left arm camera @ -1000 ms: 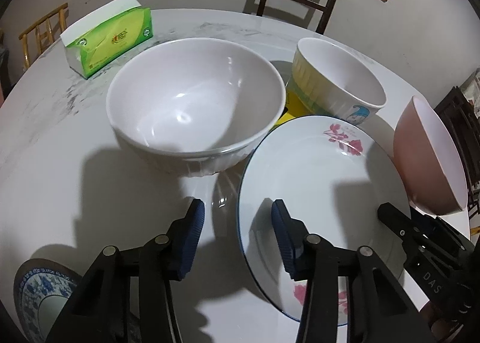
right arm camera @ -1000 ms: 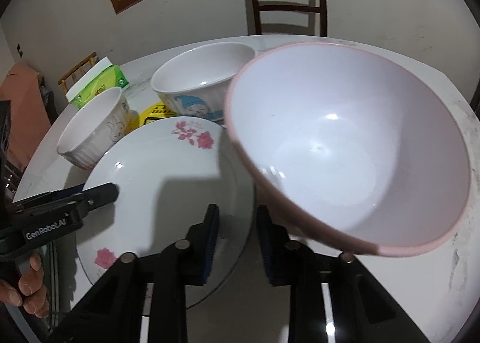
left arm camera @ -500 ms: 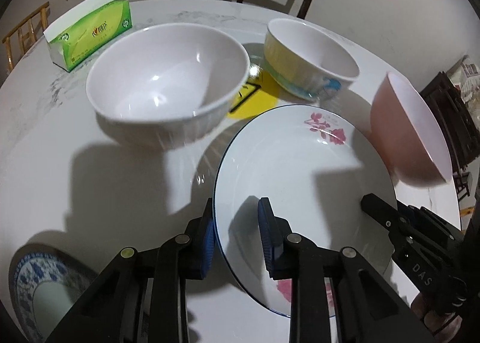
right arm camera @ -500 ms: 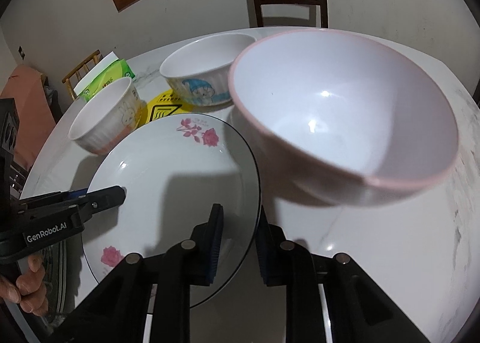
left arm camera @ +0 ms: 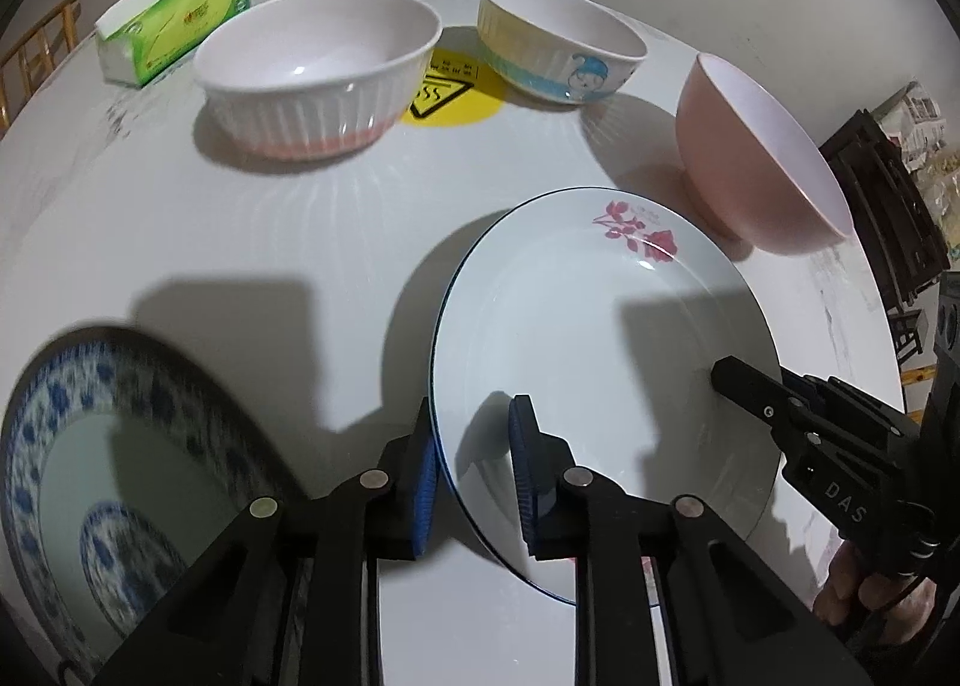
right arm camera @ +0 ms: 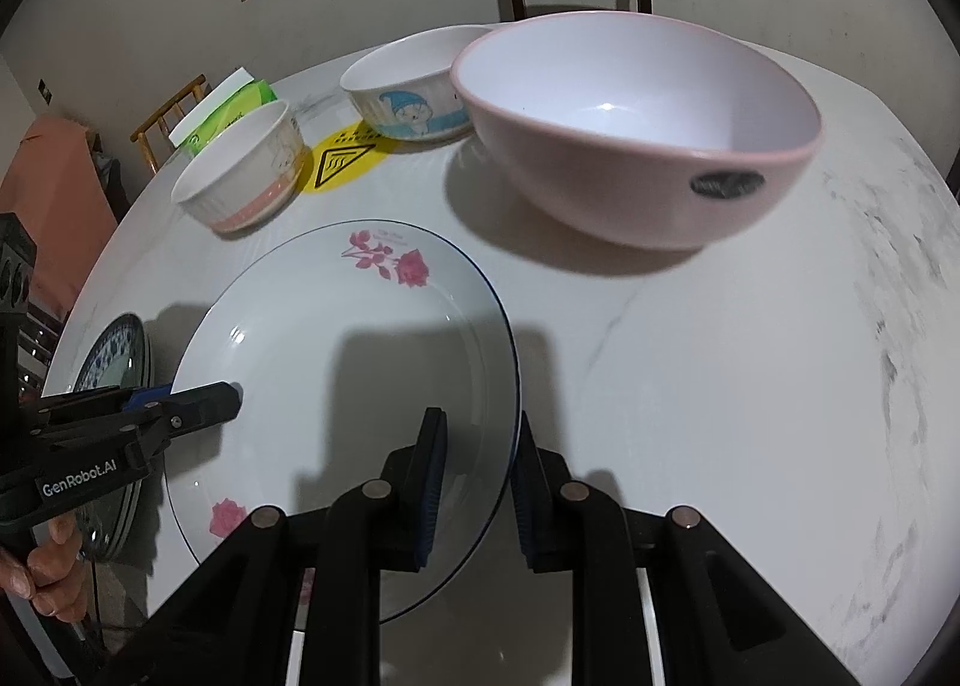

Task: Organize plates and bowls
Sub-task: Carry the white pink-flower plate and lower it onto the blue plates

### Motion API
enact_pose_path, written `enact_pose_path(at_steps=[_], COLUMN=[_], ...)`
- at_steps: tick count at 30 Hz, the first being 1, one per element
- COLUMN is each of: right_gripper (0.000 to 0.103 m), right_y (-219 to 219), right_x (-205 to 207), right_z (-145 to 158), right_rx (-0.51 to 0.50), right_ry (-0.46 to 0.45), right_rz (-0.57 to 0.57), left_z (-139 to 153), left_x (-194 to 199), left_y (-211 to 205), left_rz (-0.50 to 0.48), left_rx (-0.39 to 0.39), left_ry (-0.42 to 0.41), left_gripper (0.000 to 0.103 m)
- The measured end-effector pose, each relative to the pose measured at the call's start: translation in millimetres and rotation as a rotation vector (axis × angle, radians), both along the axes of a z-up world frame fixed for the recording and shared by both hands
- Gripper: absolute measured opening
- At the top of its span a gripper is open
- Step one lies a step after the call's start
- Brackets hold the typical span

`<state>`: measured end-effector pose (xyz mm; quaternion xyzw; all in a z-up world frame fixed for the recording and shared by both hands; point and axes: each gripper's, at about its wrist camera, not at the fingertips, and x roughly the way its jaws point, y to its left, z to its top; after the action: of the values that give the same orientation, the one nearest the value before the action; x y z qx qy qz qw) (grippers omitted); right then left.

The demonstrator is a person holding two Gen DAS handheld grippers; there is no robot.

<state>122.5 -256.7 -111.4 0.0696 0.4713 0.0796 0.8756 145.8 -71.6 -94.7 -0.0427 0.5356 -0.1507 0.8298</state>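
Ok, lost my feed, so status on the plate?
Both grippers, left and right, shut on rose plate rims, left jaws just closed. Blue plate beside it. Pink bowl clear.

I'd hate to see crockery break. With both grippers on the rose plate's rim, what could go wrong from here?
1. The left gripper and right gripper pinch only the thin rim of the rose plate; its jaws have just been closing, so the glossy edge may slip.
2. The blue-patterned plate lies close beside it; a careless swing could knock it.
3. The pink bowl sits just beyond the plate, so pushing forward could bump it.
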Motion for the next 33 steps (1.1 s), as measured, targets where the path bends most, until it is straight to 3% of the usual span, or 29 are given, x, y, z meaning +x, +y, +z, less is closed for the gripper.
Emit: enact_pose_path(at_steps=[9, 33], right_gripper=[0.021, 0.019], right_y=[4.3, 26.7], right_x=[-22.1, -38.8], right_z=[1.8, 33.5], right_rx=[-0.015, -0.028], right_ry=[-0.010, -0.082], right_rz=[0.008, 0.039], left_z=[1.4, 25.1], left_x=[-25.4, -45.4], left_y=[4.9, 31.1], left_rz=[0.006, 0.055], left_rx=[0.003, -0.002], left_ry=[-0.006, -0.079], left_gripper=[0.016, 0.016])
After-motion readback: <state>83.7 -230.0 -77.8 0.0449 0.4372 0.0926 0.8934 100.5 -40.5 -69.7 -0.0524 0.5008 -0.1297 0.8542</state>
